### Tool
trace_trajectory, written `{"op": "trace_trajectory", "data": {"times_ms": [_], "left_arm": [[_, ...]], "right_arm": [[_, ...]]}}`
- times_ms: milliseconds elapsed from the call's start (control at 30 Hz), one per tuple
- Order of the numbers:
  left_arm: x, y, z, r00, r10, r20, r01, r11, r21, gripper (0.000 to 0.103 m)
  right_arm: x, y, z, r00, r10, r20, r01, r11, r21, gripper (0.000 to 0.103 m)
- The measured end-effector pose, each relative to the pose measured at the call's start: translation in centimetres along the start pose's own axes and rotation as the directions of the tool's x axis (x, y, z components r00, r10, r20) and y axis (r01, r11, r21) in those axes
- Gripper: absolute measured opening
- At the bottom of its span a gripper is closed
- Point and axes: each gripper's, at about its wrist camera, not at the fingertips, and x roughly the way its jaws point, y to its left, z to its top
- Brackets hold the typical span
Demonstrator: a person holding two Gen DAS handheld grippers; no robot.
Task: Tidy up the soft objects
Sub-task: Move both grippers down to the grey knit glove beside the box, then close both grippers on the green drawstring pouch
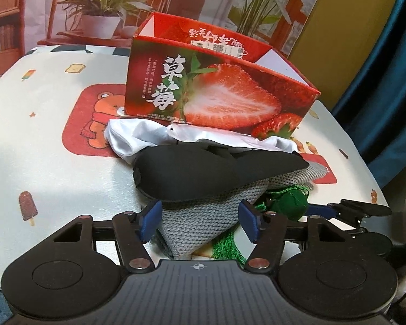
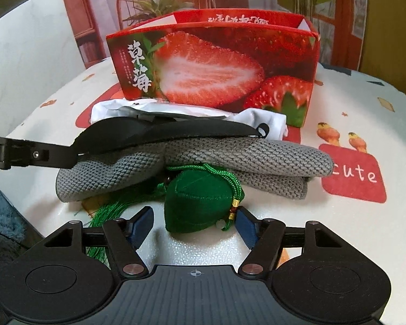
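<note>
Box (image 2: 211, 65) sits at the back, upper middle; pile of cloths (image 2: 192, 157) right in front, pouch (image 2: 200, 205) tucked under its front edge.

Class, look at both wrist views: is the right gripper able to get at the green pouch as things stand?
Probably yes. The right gripper is open, its fingers either side of the green pouch, whose front is uncovered. The grey knitted cloth overlaps only its far side.

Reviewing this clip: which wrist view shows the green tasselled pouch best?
The right wrist view. The green pouch lies whole and central there, cord and gold beads visible, between the right gripper's open fingers. The left wrist view shows only a part of it, tucked behind the grey knit cloth.
</note>
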Motion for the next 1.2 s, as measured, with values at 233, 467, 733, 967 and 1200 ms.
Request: {"op": "trace_trajectory", "data": {"times_ms": [233, 467, 733, 967, 1200], "left_arm": [[-0.3, -0.1, 0.0, 1.0, 0.0, 0.005, 0.0, 1.0, -0.004, 0.063], [-0.3, -0.3, 0.0, 1.0, -0.024, 0.007, 0.024, 1.0, 0.009, 0.063], [0.1, -1.7, 1.1, 0.995, -0.098, -0.009, 0.098, 0.992, 0.078, 0.056], [2.7, -3.7, 1.5, 0.982, -0.163, -0.096, 0.173, 0.979, 0.104, 0.056], [6.3, -4.2, 1.4, 0.968, -0.193, -0.163, 0.203, 0.978, 0.051, 0.056]], "right_arm": [[-0.2, -0.2, 0.1, 1.0, 0.008, 0.019, -0.008, 1.0, -0.004, 0.067], [-0.8, 0.7, 0.1, 0.996, 0.074, 0.048, -0.071, 0.996, -0.048, 0.054], [-0.8, 1.5, 0.1, 0.995, 0.085, 0.056, -0.08, 0.993, -0.082, 0.053], [-0.6, 0.4, -0.2, 0.993, 0.057, 0.099, -0.052, 0.998, -0.046, 0.065], [-0.1, 0.1, -0.4, 0.988, 0.083, 0.13, -0.077, 0.996, -0.05, 0.066]]}}
